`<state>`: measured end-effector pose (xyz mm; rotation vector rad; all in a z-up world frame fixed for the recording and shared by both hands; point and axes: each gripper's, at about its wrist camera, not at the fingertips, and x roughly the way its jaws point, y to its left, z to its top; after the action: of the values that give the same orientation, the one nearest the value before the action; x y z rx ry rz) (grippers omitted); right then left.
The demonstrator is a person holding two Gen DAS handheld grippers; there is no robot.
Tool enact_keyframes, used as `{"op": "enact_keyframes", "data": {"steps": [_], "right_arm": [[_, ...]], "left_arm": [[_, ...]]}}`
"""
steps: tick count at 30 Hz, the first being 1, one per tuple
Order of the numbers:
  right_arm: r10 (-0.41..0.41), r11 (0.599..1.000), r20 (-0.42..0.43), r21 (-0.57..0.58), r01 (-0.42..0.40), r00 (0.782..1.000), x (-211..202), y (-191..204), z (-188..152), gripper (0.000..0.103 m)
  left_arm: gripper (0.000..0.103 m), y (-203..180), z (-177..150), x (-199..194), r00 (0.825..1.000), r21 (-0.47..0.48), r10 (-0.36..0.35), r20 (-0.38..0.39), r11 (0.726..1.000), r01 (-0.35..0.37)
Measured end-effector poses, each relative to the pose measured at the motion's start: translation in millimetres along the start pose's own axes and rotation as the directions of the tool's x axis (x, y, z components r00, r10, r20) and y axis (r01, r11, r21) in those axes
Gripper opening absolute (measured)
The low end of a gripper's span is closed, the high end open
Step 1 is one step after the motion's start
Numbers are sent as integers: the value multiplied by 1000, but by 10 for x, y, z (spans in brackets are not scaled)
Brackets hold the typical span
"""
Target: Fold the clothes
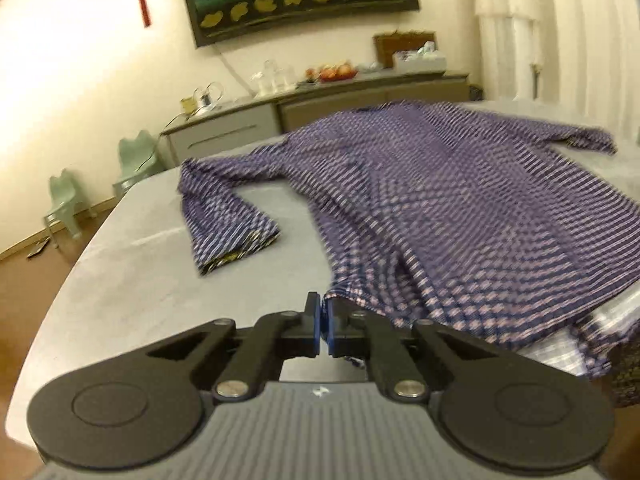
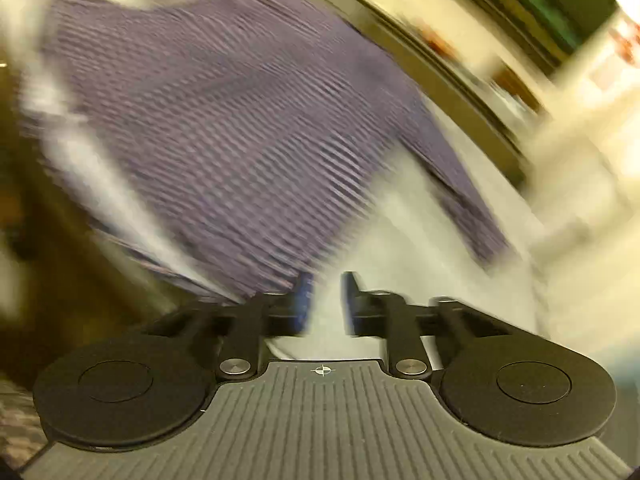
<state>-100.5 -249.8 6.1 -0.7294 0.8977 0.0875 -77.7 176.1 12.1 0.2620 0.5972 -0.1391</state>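
Purple striped shirt [image 1: 420,200] spread on grey table [image 1: 132,280], sleeves out to both sides, hem bunched at near edge. Left gripper [image 1: 323,320] pinched tight on hem fabric. Right gripper [image 2: 326,304] jaws parted, nothing between, view blurred, shirt [image 2: 224,128] just beside left finger. Bare tabletop left of shirt.

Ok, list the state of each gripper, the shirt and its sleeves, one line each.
left gripper: shut on the shirt's hem.
right gripper: open, holding nothing, beside the shirt's edge.
shirt: spread on the table, unfolded, near hem rumpled.
left sleeve: bent, cuff lying flat.
right sleeve: stretched outward.
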Motion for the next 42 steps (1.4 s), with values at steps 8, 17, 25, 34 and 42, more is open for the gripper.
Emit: {"op": "enact_keyframes", "data": {"steps": [8,17,25,34,42], "right_arm": [[174,979,82,-123,-163,981,-10,277,130,55],[284,958,95,-74,-277,954,9,238,189,36],[71,997,27,-46,-70,997,107,-58,140,0],[44,981,81,-191,-28,996,-100,65,5,27],[58,917,109,-399,-9,992,-111,463,8,39]], "left_arm": [[2,127,138,-125,993,-96,-28,117,995,40],[2,324,173,-268,974,-212,-82,213,969,128],[2,239,150,-421,976,-182,29,218,983,11],[2,339,93,-398,983,-326,149,103,939,-108],[2,462,148,-410,985,-363,115,130,930,-61]]}}
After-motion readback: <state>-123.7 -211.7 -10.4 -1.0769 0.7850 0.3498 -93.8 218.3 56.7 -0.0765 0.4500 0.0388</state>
